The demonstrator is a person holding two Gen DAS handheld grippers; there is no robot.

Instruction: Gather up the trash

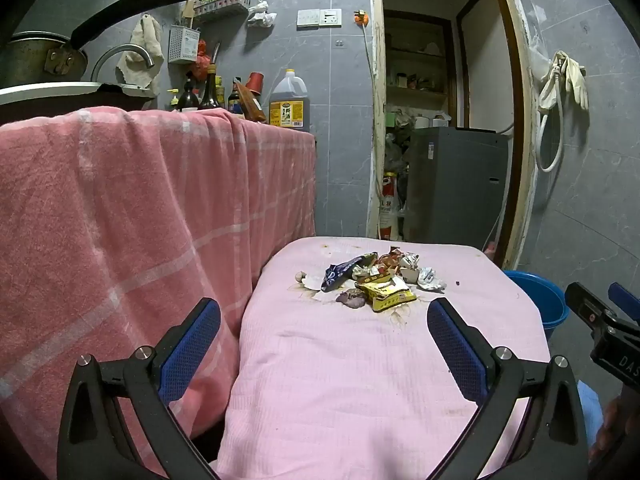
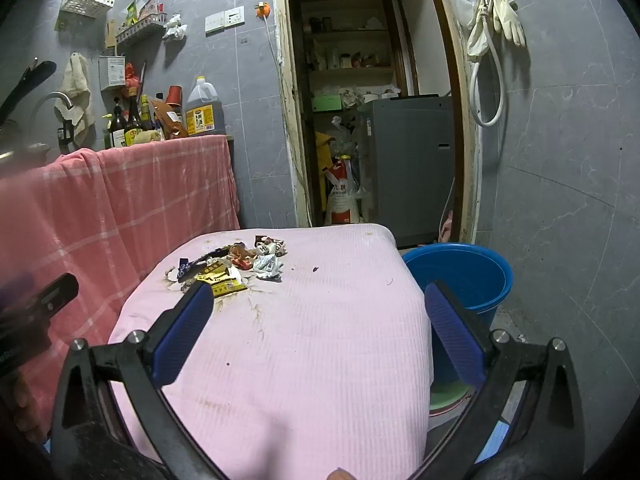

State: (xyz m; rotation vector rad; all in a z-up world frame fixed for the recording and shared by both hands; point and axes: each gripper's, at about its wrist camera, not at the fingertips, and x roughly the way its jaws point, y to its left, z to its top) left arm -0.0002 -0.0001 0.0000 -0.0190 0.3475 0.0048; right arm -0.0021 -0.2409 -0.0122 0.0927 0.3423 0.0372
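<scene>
A pile of trash (image 1: 376,280) lies on the far part of a pink-covered table (image 1: 360,380): a yellow wrapper (image 1: 390,294), a dark blue wrapper (image 1: 340,274), crumpled white paper (image 1: 428,278) and scraps. It also shows in the right wrist view (image 2: 236,266). A blue bucket (image 2: 464,272) stands on the floor right of the table (image 2: 312,340). My left gripper (image 1: 324,324) is open and empty, short of the pile. My right gripper (image 2: 318,312) is open and empty, over the table's right half; its body shows at the left wrist view's right edge (image 1: 604,320).
A counter draped with a pink checked cloth (image 1: 120,220) stands left of the table, with bottles and an oil jug (image 1: 288,100) on it. A doorway with a grey appliance (image 2: 408,160) lies behind. Brown stains mark the cloth around the pile.
</scene>
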